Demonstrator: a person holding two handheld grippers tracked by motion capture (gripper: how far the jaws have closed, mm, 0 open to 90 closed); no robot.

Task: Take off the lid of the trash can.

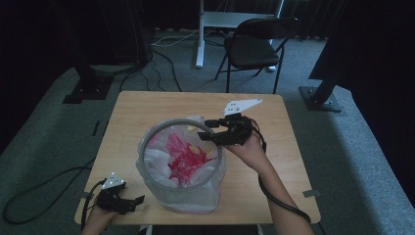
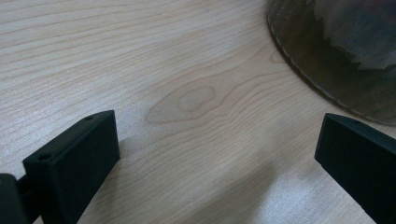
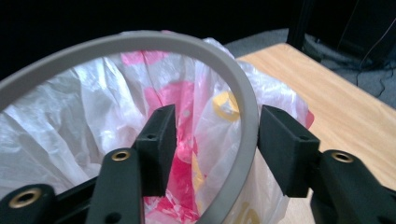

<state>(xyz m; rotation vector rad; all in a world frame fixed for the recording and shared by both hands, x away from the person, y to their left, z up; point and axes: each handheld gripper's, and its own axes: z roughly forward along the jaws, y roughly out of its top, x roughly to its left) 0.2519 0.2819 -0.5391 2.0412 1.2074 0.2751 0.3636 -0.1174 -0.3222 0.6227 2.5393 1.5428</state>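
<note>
the right gripper (image 3: pixel 212 140) straddles the grey rim (image 3: pixel 243 107) of the bin (image 1: pixel 181 161) at its far right side – one jaw inside over the plastic bag (image 3: pixel 93 107), one outside, not visibly pinching – while the left gripper (image 1: pixel 128 201) rests parted at the table's (image 1: pixel 142 105) near left corner.

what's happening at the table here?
A person is lining a grey mesh bin with a white and pink plastic bag. The right tool straddles the bin's grey rim, one jaw inside against the bag, one outside, with a gap still visible on each side, so no firm pinch yet. The left tool rests open on the wooden table beside the bin, holding nothing.
</note>
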